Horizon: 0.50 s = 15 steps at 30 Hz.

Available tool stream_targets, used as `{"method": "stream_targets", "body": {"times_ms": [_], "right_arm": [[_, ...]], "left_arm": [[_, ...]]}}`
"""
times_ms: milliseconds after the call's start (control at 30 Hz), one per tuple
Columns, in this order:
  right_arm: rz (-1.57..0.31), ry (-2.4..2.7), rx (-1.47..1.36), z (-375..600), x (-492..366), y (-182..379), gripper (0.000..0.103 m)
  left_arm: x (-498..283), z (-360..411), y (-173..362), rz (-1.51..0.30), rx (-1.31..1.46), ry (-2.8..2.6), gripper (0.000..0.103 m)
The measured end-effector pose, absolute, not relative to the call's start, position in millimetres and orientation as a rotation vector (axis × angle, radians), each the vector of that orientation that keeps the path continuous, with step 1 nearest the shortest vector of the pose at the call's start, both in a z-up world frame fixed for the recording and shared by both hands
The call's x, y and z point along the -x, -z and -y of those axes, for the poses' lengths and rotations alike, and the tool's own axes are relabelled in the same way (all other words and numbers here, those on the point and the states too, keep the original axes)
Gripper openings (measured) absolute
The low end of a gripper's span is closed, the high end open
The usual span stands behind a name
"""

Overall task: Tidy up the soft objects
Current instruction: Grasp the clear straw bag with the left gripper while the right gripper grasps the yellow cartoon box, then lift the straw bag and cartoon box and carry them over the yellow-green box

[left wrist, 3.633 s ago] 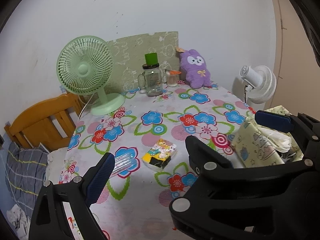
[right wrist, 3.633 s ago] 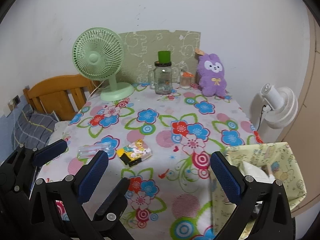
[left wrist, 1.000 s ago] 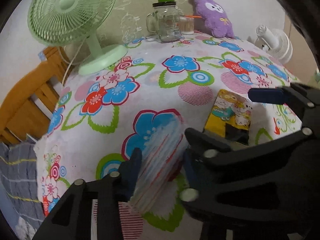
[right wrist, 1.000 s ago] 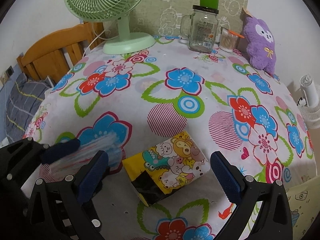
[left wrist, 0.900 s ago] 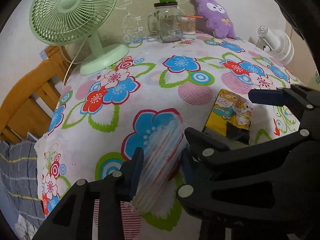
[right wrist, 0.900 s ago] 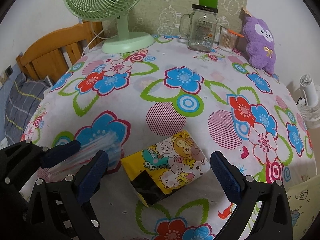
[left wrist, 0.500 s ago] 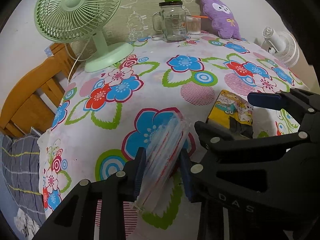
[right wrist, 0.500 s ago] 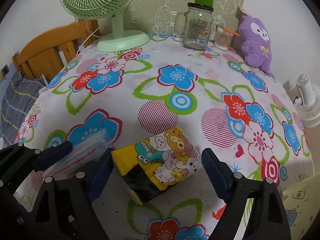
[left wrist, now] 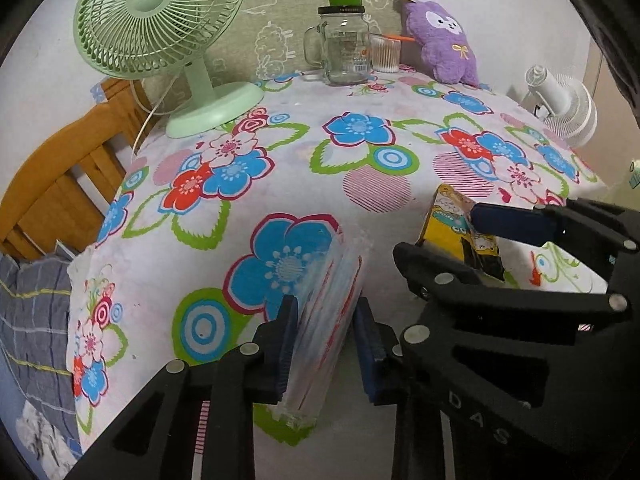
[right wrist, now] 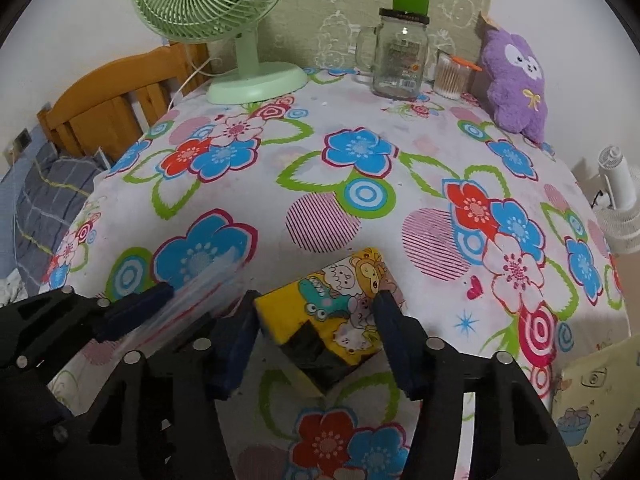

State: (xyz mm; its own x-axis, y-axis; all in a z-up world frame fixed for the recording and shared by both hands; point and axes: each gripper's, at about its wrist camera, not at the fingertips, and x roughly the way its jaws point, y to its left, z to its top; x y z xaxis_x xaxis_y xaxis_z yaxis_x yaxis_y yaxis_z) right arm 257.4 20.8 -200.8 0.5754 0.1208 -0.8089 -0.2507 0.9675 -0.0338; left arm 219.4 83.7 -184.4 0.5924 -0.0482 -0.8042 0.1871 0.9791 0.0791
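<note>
Grippers both sit low over the flowered tablecloth [right wrist: 340, 184]. Your left gripper [left wrist: 324, 344] is clamped on the clear plastic pack [left wrist: 328, 320], pads pressed against both its sides, near the table's front edge. Your right gripper [right wrist: 316, 336] has its fingers closed in against the yellow cartoon tissue pack [right wrist: 340, 316], which lies just beside the clear one.

Only one marking reads clearly — the raised letters "D A S" on the black body of the right gripper [left wrist: 476, 240], seen in the left wrist view just right of the clear packet [left wrist: 324, 320]. The glass jar [right wrist: 400, 60] beside the green fan [right wrist: 224, 20] carries a printed label — too small to read.
</note>
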Motion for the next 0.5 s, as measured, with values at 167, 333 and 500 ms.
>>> {"method": "stream_targets", "body": {"times_ms": [167, 333, 500], "right_arm": [[-0.940, -0.233, 0.151, -16.3, -248.8, 200.1, 0.058], [-0.952, -0.238, 0.138, -6.6, -238.4, 198.8, 0.058], [-0.959, -0.233, 0.135, 1.4, -231.6, 198.4, 0.059]], "left_arm": [[-211.5, -77.3, 185.3, -0.924, -0.172, 0.124, 0.027], [-204.8, -73.0, 184.9, -0.927, -0.166, 0.125, 0.027], [-200.0, -68.1, 184.3, -0.929, -0.161, 0.127, 0.027]]}}
